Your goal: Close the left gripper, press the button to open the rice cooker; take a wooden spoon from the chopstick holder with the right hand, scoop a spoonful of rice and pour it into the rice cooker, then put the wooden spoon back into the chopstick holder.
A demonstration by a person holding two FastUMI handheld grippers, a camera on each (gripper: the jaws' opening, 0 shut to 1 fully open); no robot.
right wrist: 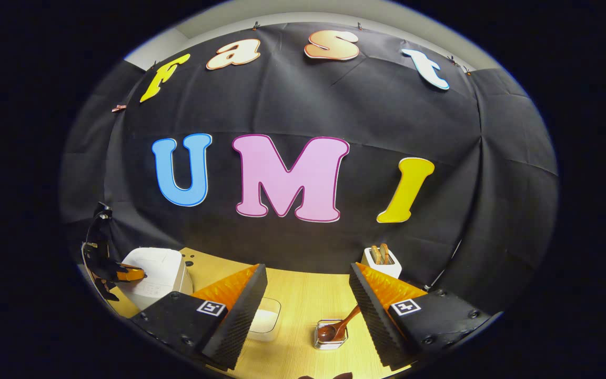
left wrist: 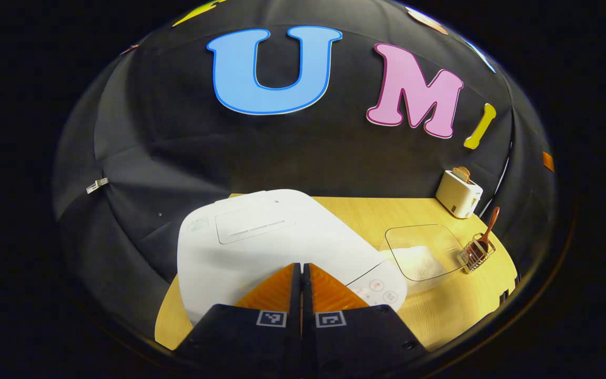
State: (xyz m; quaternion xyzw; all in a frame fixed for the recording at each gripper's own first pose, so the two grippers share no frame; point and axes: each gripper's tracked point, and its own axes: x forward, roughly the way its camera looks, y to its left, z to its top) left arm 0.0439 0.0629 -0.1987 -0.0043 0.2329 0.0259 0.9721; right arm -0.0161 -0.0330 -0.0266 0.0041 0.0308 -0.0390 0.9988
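Left gripper view: white rice cooker (left wrist: 261,242), lid down, under closed left claw (left wrist: 301,271).

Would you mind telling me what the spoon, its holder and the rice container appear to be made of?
The wooden spoon looks like dark, smooth-finished wood, judging by its warm brown sheen. The chopstick holder seems to be thin metal wire: it is an open frame with bright glints. The rice container appears to be clear plastic or glass, since the white rice shows through its walls; which of the two I cannot tell.
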